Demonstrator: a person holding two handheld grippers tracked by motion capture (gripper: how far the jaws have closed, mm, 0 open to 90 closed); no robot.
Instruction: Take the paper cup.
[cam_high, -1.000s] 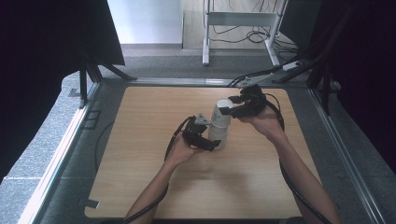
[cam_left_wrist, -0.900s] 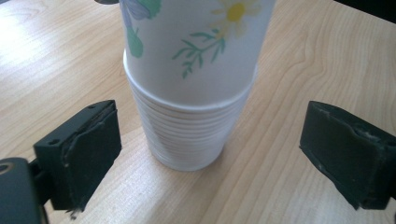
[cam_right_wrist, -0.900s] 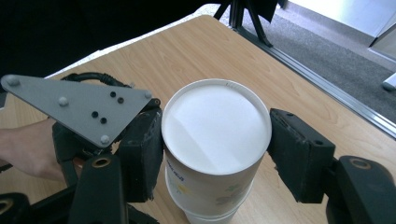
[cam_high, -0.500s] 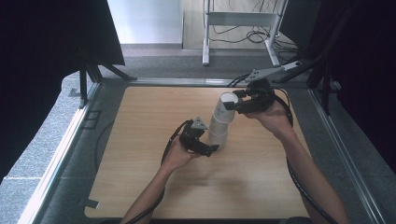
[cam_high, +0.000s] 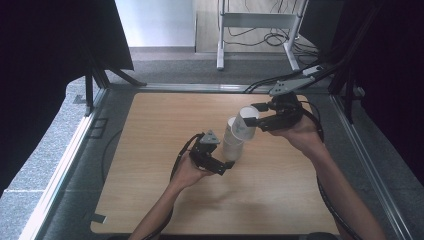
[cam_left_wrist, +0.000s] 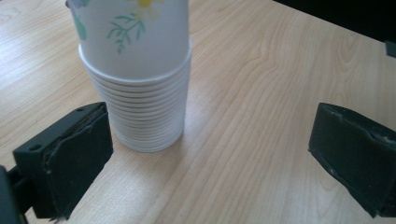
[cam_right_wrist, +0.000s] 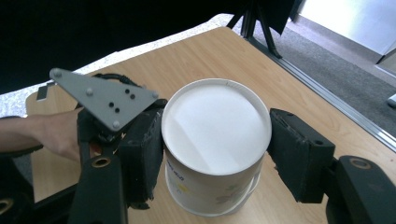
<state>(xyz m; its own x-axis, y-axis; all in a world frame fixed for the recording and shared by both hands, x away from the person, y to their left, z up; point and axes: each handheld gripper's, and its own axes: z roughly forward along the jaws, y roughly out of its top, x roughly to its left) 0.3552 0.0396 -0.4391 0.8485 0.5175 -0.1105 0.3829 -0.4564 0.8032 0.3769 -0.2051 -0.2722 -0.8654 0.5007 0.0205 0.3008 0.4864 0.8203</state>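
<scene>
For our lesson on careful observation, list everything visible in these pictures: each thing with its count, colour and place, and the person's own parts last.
Stack of paper cups: one stack, white with leaf print, upside down on the table's middle.
Single paper cup: one, white with flower print, upside down, lifted partly off the stack's top.
Table: one, light wood.
Floor: grey carpet beyond the table.
Metal stand: one, grey-white, on the far floor.
Left tongs: black, beside the stack's base, jaws wide and just opened, pressing nothing.
Right tongs: black, shut on the single paper cup.
Forearms: two, from the bottom edge.
</scene>
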